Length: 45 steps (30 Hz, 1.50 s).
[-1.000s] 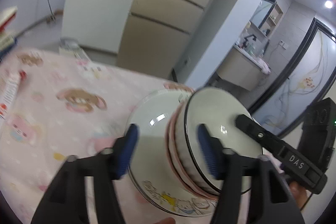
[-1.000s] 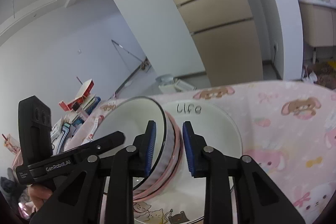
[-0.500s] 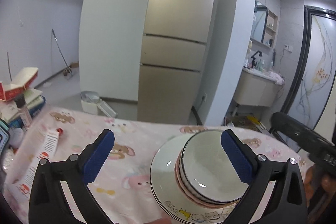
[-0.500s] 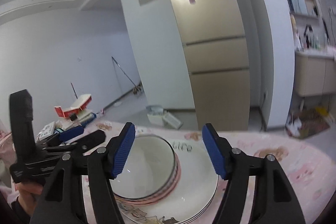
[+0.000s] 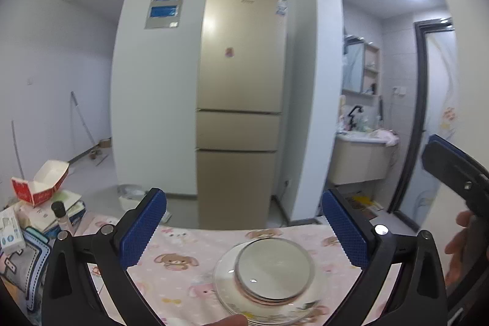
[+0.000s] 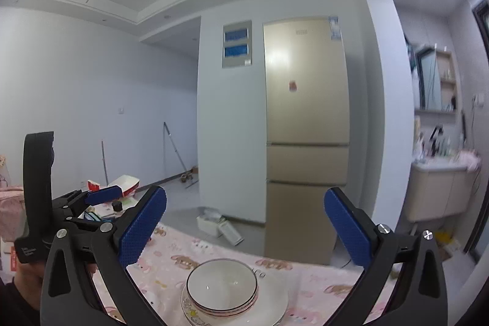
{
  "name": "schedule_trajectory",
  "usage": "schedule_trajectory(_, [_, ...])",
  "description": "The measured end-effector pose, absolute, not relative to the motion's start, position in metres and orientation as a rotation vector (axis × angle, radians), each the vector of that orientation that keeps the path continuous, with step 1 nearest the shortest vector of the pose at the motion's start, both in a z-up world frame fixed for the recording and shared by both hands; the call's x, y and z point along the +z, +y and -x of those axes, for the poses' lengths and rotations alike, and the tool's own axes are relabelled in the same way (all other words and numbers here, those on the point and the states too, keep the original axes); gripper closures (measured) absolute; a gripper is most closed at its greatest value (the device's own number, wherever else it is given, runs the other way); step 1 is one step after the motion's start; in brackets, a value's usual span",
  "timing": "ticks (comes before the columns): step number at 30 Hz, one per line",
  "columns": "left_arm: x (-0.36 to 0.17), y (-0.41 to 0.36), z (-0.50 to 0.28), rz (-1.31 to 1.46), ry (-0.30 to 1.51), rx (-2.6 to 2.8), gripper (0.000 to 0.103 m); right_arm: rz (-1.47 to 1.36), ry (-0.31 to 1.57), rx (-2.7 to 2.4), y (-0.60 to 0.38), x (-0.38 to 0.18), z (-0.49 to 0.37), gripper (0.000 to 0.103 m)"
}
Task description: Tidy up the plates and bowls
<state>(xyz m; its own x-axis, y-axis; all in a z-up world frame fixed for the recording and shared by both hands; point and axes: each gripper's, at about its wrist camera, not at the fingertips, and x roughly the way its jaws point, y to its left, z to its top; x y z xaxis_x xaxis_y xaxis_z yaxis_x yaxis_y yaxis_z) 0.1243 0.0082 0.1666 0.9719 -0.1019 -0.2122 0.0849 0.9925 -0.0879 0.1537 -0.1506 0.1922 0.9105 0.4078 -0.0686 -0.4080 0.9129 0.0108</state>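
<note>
Left wrist view: left tool (image 5: pixel 243 229) spread wide, nothing between its blue pads (image 5: pixel 143 226); it hangs above the surface with a pink cartoon-print cloth (image 5: pixel 183 265). Stack of white bowls with dark rims (image 5: pixel 275 271) sits nested on white round plates (image 5: pixel 223 286), upright, near the surface's front edge. Gold refrigerator (image 5: pixel 241 100) behind.

Right wrist view: right tool (image 6: pixel 244 229) jaws just opened, now wide, empty. Same bowls (image 6: pixel 222 286) on plates (image 6: pixel 275 307) below it, untouched. Left tool (image 6: pixel 101 194) at left.
</note>
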Motion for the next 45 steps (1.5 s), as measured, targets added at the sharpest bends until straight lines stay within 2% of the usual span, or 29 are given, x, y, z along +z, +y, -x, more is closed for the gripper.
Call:
schedule_trajectory(7, [0.199,-0.012,-0.074,0.003,0.151,-0.093,0.0,0.022,0.009,0.42,-0.156,0.225,-0.102,0.0])
schedule_trajectory(13, [0.207,-0.011,-0.023,0.03,0.169,-0.145,0.0,0.005,0.051,0.503,-0.17,0.214,-0.067,0.0])
schedule_trajectory(20, [0.187,-0.025,0.01,-0.043,0.172,-0.114,0.0,-0.028,0.09,0.542,-0.181,0.183,-0.042,0.0])
schedule_trajectory(30, [0.139,-0.024,0.03,-0.054,0.175,-0.109,0.0,0.098,0.124,0.415,-0.164,0.138,-0.028,0.0])
schedule_trajectory(45, [0.046,-0.014,0.017,-0.08,0.328,-0.059,0.0,0.144,0.261,0.421,-0.147,0.058,-0.035,0.0])
